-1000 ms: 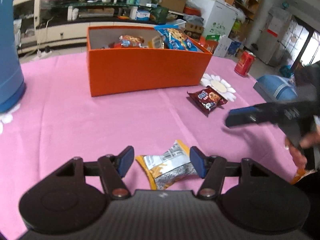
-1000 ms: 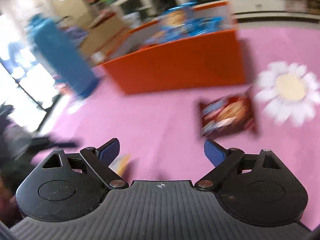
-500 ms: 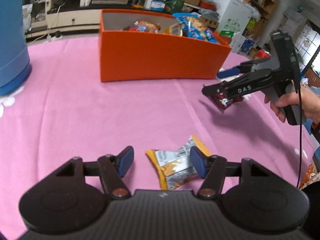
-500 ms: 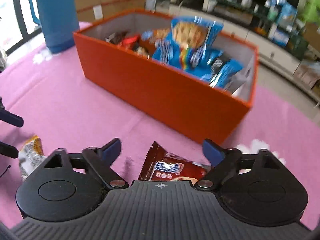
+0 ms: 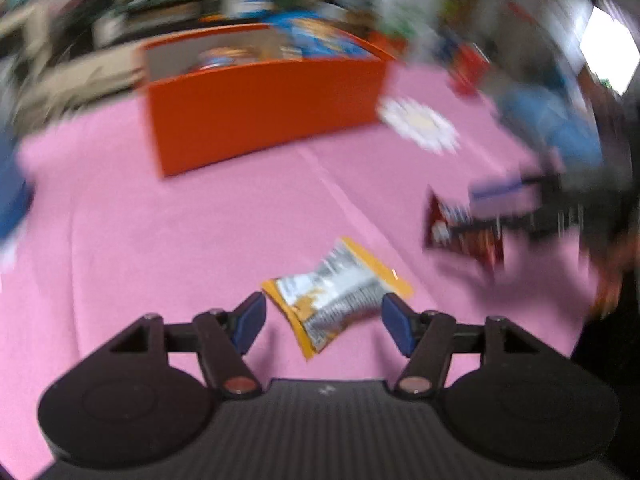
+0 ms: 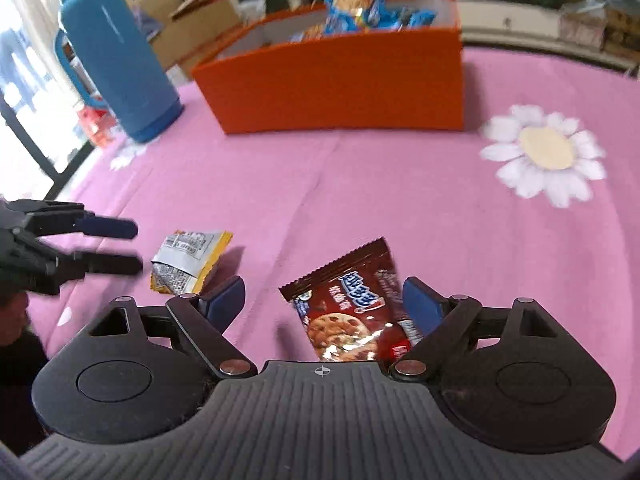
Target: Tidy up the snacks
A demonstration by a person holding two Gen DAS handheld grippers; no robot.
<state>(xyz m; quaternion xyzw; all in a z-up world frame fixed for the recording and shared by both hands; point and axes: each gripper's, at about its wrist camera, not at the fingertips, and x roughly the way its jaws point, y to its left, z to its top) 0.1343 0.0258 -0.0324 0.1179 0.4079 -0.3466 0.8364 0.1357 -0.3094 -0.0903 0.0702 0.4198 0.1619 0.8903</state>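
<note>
A worktop covered by a pink cloth (image 6: pixel 400 184) printed with white daisies is shown, largest of all. At its far side an orange box (image 6: pixel 344 88) is stood, open at the top and already filled with blue cookie packets (image 6: pixel 360 4) and other snacks. To the left of the box, in the right wrist view, a tall blue thermos jug (image 6: pixel 116 52) is set upright on the cloth. Nearer the cameras two snack packets are laid flat on the cloth, well apart from the box and near each other. The dark red chocolate cookie packet (image 6: pixel 352 312) is seen between the jaws of the right gripper (image 6: pixel 324 300); those jaws have just been opening and are spread, the right pad lying just beside the packet's edge, though contact there cannot be told, and the left pad clear of it. The yellow and silver snack packet (image 5: pixel 336 292) is seen between the jaws of the left gripper (image 5: pixel 324 316), whose jaws have just been opening slightly and are spread with a gap on either side of the packet. The left wrist view is blurred, so finer detail there cannot be told.
</note>
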